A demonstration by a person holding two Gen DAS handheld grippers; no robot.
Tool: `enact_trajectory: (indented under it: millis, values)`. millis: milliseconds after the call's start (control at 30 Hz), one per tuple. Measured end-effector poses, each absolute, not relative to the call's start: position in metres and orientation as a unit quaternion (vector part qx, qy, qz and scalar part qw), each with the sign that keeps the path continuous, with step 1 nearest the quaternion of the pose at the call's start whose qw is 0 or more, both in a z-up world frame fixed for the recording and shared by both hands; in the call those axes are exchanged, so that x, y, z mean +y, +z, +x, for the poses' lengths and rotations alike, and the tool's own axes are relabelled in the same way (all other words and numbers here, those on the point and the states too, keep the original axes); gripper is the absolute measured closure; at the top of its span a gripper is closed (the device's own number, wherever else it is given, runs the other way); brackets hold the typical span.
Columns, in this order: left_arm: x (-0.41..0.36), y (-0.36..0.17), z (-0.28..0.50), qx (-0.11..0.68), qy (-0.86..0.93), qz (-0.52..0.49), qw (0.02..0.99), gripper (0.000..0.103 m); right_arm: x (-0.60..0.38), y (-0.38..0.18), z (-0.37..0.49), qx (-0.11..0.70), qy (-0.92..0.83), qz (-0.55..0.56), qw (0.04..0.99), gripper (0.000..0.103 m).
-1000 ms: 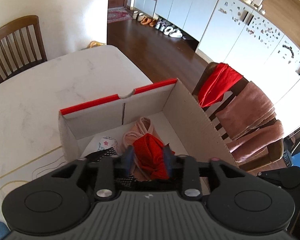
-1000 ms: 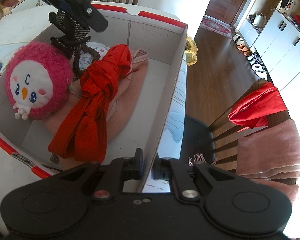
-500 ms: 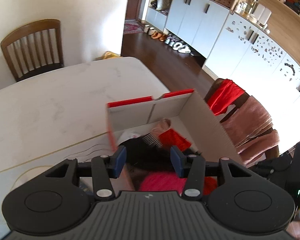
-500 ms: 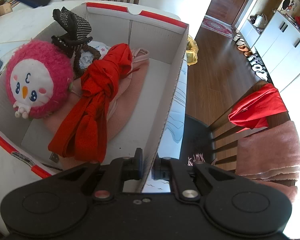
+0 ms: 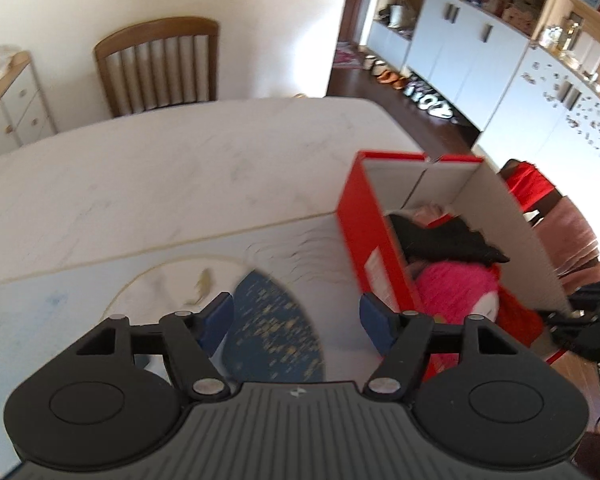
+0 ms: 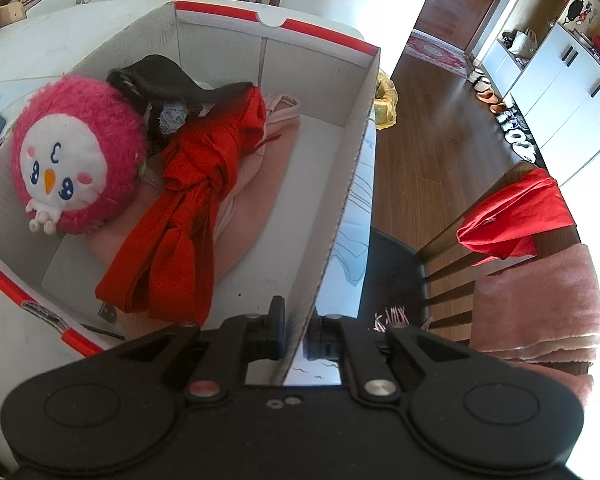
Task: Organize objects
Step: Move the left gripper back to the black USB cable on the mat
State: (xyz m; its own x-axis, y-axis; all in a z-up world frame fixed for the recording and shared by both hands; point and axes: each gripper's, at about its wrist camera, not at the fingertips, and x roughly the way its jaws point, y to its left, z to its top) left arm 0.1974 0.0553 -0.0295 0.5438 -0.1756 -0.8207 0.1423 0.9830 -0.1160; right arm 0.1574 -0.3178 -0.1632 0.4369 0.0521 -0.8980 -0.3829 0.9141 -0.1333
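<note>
A red and white cardboard box (image 6: 348, 168) sits on the table; it also shows in the left wrist view (image 5: 364, 232). Inside lie a pink plush toy (image 6: 76, 152), a knotted red cloth (image 6: 188, 208), a black dotted cloth (image 6: 160, 80) and a pink garment (image 6: 256, 196). My right gripper (image 6: 294, 336) is shut on the box's right wall near its front corner. My left gripper (image 5: 296, 316) is open and empty, outside the box to its left, above a blue speckled object (image 5: 276, 328).
The white marble table (image 5: 140, 176) stretches left of the box. A wooden chair (image 5: 160, 68) stands at the far side. Another chair with red cloth (image 6: 516, 216) and pink towels (image 6: 540, 300) stands right of the box, over the wood floor.
My left gripper let go of the black dotted cloth, which now lies in the box. It opened wide and moved left out of the box. The right gripper kept its hold.
</note>
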Motion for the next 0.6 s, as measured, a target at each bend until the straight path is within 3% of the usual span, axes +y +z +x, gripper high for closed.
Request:
enact_trajectory:
  millis: [600]
  values:
    - [0.069, -0.108, 0.157, 0.538, -0.030, -0.027, 0.842, 0.015, -0.321, -0.162, 0.157, 0.515, 0.130, -0.162, 0.832, 0.095]
